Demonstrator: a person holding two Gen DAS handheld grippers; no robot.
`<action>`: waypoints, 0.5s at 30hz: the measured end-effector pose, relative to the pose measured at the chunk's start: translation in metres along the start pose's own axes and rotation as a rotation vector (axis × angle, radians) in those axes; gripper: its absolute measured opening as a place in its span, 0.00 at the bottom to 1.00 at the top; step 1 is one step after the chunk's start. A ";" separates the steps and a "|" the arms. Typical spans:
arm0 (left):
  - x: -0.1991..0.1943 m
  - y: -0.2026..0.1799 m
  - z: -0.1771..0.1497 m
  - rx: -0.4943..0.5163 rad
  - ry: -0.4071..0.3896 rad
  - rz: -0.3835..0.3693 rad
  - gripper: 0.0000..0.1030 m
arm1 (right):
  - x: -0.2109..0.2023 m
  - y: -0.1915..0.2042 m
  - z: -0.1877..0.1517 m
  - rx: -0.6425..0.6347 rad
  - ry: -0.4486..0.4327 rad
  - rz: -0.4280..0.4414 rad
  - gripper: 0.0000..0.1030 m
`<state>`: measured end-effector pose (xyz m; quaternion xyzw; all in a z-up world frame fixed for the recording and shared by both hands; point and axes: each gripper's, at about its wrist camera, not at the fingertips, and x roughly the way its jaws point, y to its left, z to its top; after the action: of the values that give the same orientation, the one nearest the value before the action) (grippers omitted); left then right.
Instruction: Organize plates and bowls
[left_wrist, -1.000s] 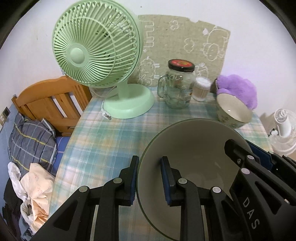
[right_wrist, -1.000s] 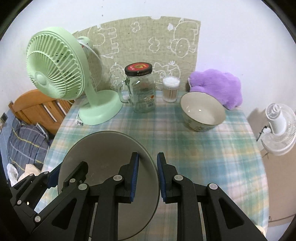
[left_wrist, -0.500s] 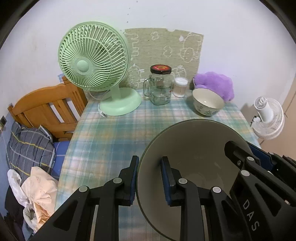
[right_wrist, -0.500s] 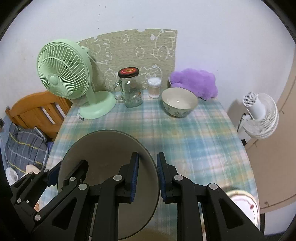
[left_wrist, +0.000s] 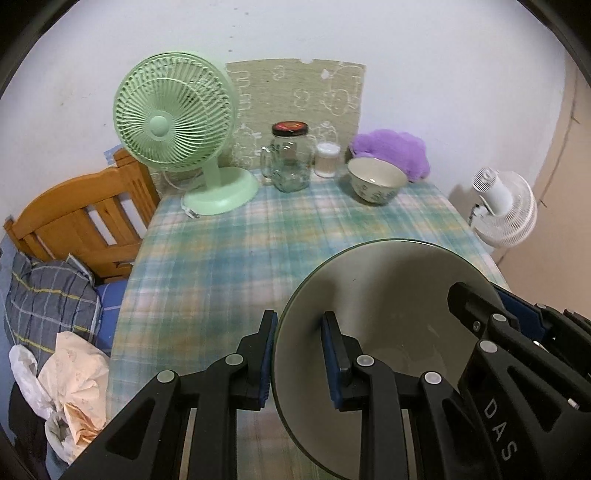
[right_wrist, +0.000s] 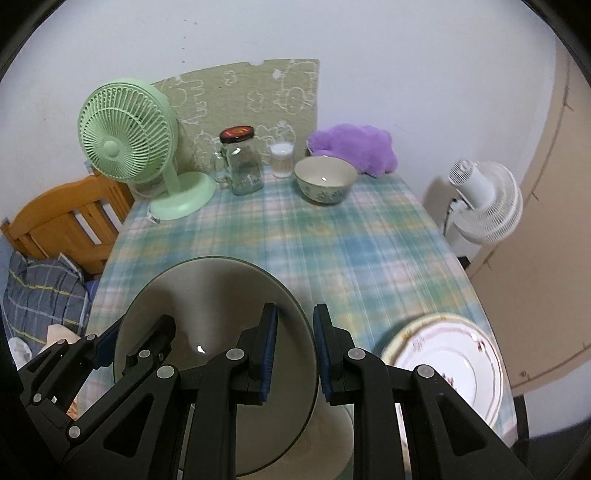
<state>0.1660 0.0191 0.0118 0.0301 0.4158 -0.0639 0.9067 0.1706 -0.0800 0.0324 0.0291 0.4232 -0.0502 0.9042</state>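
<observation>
1. Grey plate (left_wrist: 388, 306) is held above the near edge of the worktop (left_wrist: 258, 236), gripped on opposite rims, apparently to keep it level.
2. Left claw (left_wrist: 297, 354) clenches its left rim.
3. Right claw (right_wrist: 293, 350) clenches its right rim.
4. White plate (right_wrist: 447, 362) lies right, a likely stacking base.

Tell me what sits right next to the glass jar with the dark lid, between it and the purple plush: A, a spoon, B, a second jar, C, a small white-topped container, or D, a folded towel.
C: a small white-topped container stands beside the glass jar, with the purple plush farther right.
</observation>
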 end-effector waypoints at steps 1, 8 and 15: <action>-0.001 -0.003 -0.003 0.012 0.000 -0.008 0.22 | -0.003 -0.003 -0.006 0.012 0.001 -0.010 0.23; -0.002 -0.023 -0.024 0.052 0.042 -0.069 0.22 | -0.012 -0.021 -0.034 0.054 0.035 -0.071 0.23; 0.002 -0.038 -0.041 0.075 0.070 -0.077 0.22 | -0.011 -0.038 -0.055 0.080 0.064 -0.089 0.23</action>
<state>0.1309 -0.0138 -0.0163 0.0502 0.4455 -0.1134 0.8867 0.1171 -0.1116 0.0054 0.0482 0.4504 -0.1062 0.8852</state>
